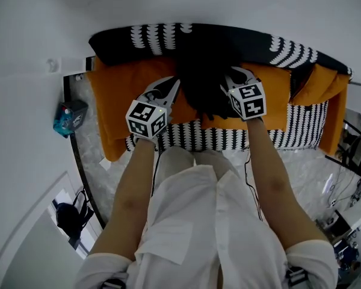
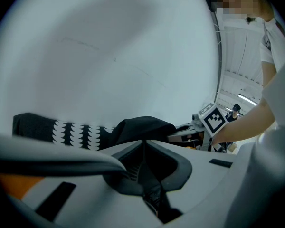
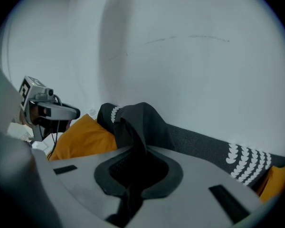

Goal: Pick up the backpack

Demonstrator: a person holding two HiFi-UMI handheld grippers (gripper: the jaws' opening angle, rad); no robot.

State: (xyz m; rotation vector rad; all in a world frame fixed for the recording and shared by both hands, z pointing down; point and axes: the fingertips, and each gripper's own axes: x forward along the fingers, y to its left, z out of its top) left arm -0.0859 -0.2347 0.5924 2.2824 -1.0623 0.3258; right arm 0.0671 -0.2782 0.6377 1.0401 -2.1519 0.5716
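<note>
Backpack of black fabric, on an orange-cushioned sofa, is clenched either side by left hand-held gripper and right hand-held gripper, likely for a level lift.

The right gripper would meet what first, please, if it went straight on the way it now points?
The black fabric backpack itself: the right gripper is shut on its cloth, and its bulk rises directly ahead; depth beyond is unclear.

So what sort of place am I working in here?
Probably a living room, or a lab corner staged as one: a sofa with orange cushions and black-and-white covers, holding the backpack, against a white wall, on a marbled floor, with equipment clutter at the right edge.
</note>
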